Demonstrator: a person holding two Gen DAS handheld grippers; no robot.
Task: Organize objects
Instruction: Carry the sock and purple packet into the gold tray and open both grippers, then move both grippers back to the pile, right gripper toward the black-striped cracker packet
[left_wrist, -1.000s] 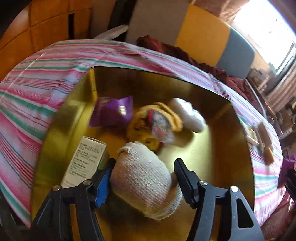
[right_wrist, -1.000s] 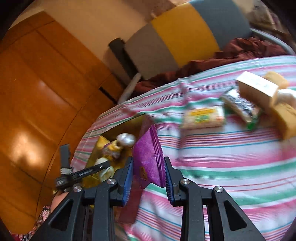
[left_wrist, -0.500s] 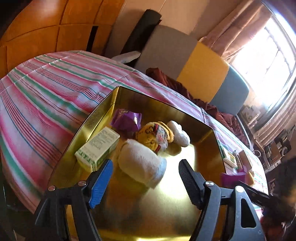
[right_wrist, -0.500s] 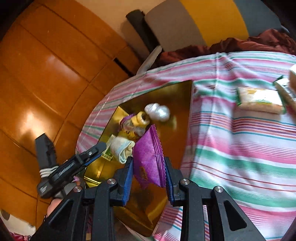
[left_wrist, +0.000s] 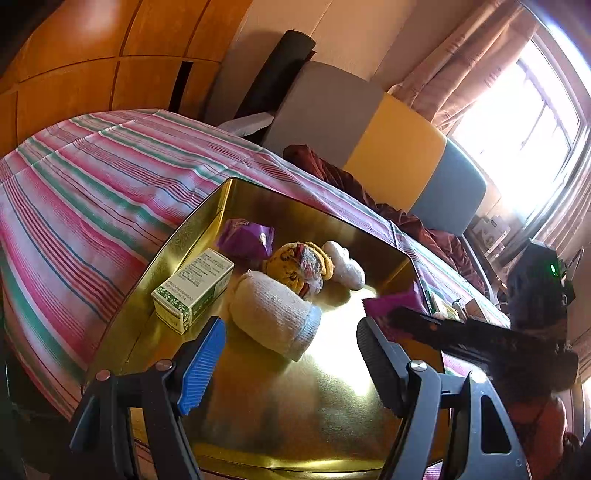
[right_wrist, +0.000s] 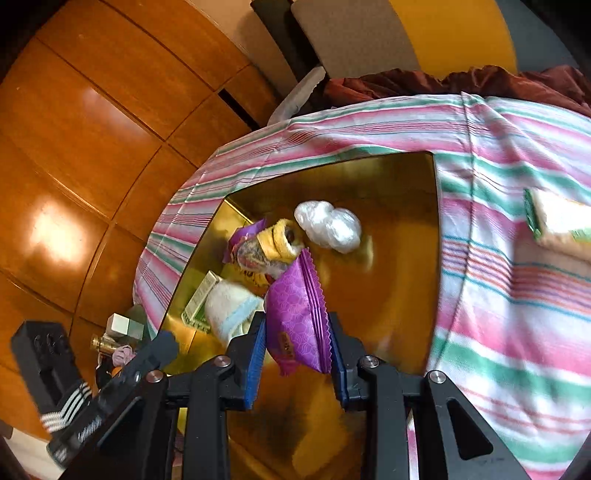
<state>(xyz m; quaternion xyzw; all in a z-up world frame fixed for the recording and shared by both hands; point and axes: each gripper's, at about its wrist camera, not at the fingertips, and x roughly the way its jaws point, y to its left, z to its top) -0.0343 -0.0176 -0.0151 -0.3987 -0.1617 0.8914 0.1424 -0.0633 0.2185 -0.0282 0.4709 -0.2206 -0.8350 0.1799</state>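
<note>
My right tongs (right_wrist: 295, 354) clamp one purple packet (right_wrist: 297, 319) above the gold tin (left_wrist: 280, 406); my left tongs (left_wrist: 291, 354) gape wide, empty. Five items crowd its ten-o'clock corner: rolled sock (left_wrist: 273, 319) nearest, one green box (left_wrist: 194, 286) beside it.

Support surface: striped cloth (left_wrist: 92, 192), pink, white and green bands, spread over a bed or table; which one cannot be told. A dark red fabric (left_wrist: 332, 177) is bunched along its far edge. Lying directly on the cloth: a gold tin tray (left_wrist: 295, 406) near one corner, shallow walls, shiny floor. Well apart from the tray, toward the right in the right wrist view: a flat pale packet with green edge (right_wrist: 561, 225), blurred.
</note>
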